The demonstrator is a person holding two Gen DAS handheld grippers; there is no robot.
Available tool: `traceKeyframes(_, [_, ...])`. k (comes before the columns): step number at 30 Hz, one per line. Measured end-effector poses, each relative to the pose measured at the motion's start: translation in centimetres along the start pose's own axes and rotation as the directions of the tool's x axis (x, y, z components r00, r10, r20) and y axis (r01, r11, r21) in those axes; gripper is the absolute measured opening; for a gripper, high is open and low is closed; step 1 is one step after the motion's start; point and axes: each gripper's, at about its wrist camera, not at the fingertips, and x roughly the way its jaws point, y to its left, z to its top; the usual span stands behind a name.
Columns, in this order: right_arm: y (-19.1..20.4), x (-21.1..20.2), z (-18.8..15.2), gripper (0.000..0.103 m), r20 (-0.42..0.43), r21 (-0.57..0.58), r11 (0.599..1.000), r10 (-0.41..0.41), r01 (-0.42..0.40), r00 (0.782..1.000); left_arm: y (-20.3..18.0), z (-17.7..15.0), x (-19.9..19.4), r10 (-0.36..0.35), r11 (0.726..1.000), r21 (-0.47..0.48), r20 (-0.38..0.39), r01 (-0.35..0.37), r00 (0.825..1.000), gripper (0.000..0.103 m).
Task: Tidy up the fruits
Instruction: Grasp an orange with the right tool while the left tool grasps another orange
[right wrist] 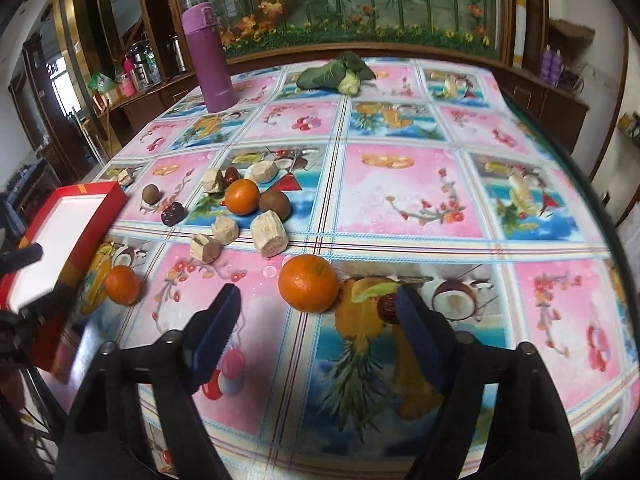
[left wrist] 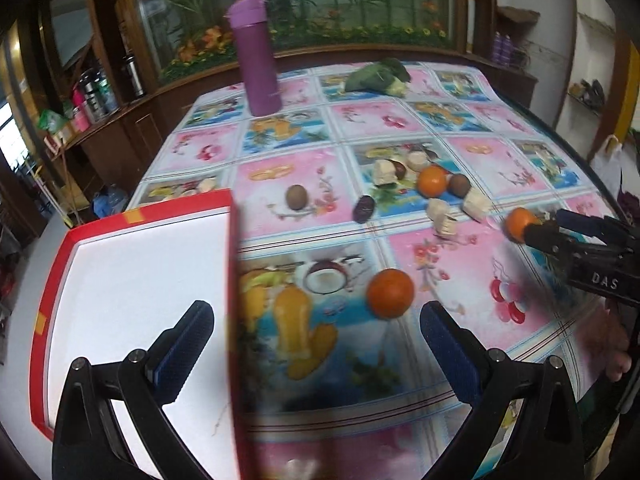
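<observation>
The left gripper (left wrist: 316, 322) was held spread above the red box (left wrist: 132, 292) edge; the right gripper (right wrist: 320, 308) was held spread just short of the nearest orange (right wrist: 309, 283); two further oranges (right wrist: 242, 197) and the cut pieces (right wrist: 270, 236) were left on the desk (right wrist: 400, 184).

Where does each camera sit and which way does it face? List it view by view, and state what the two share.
Left wrist: sits on the left tongs, faces across the table over the red box; its own two open fingers show, and the right tongs at the right edge.
Right wrist: sits on the right tongs, faces an orange just ahead; its own open fingers show.
Shared: the purple flask, the box, that orange and the fruit pile.
</observation>
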Motion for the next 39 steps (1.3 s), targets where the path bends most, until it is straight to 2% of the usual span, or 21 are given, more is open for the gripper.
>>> traceKeyframes(4, [0.1, 0.7, 0.5, 0.072, -0.007, 0.002, 1.0, 0.008, -0.008, 1.0, -1.1, 0.6, 1.0, -0.043, 0.999, 0.017, -0.019, 0.044, 0.999, 0.102])
traceKeyframes(7, [0.2, 1.2, 0.7, 0.065, -0.017, 0.007, 1.0, 0.021, -0.021, 1.0, -1.5, 0.8, 2.0, -0.07, 0.998, 0.005, -0.041, 0.07, 0.997, 0.102])
traceKeyframes(9, [0.2, 1.8, 0.7, 0.056, -0.035, 0.011, 1.0, 0.022, -0.022, 0.999, -1.6, 0.9, 2.6, -0.094, 0.996, -0.006, -0.051, 0.093, 0.994, 0.101])
traceKeyframes(11, [-0.1, 2.5, 0.6, 0.049, -0.067, 0.032, 0.999, 0.031, -0.029, 0.997, -1.7, 0.9, 3.0, -0.113, 0.994, -0.007, -0.064, 0.113, 0.992, 0.094])
traceKeyframes(17, [0.1, 2.4, 0.4, 0.038, -0.055, 0.024, 0.999, 0.039, -0.037, 0.998, -2.1, 0.9, 4.4, -0.162, 0.987, -0.028, -0.106, 0.159, 0.981, 0.073])
traceKeyframes(20, [0.5, 2.5, 0.3, 0.037, -0.046, -0.001, 1.0, 0.026, -0.026, 0.999, -1.9, 0.7, 4.9, -0.19, 0.981, -0.051, -0.117, 0.185, 0.975, 0.066])
traceKeyframes(27, [0.6, 2.6, 0.1, 0.037, -0.033, -0.01, 1.0, 0.015, -0.015, 0.999, -1.3, 0.7, 4.8, -0.187, 0.981, -0.057, -0.088, 0.183, 0.978, 0.047])
traceKeyframes(32, [0.3, 2.5, 0.1, 0.037, -0.036, 0.017, 0.999, 0.033, -0.033, 0.999, -1.2, 0.7, 4.8, -0.214, 0.976, -0.055, -0.078, 0.21, 0.974, 0.032])
traceKeyframes(39, [0.0, 2.1, 0.1, 0.037, -0.019, 0.042, 0.998, 0.048, -0.047, 0.999, -0.9, 0.5, 3.7, -0.242, 0.969, -0.07, -0.061, 0.237, 0.968, 0.032])
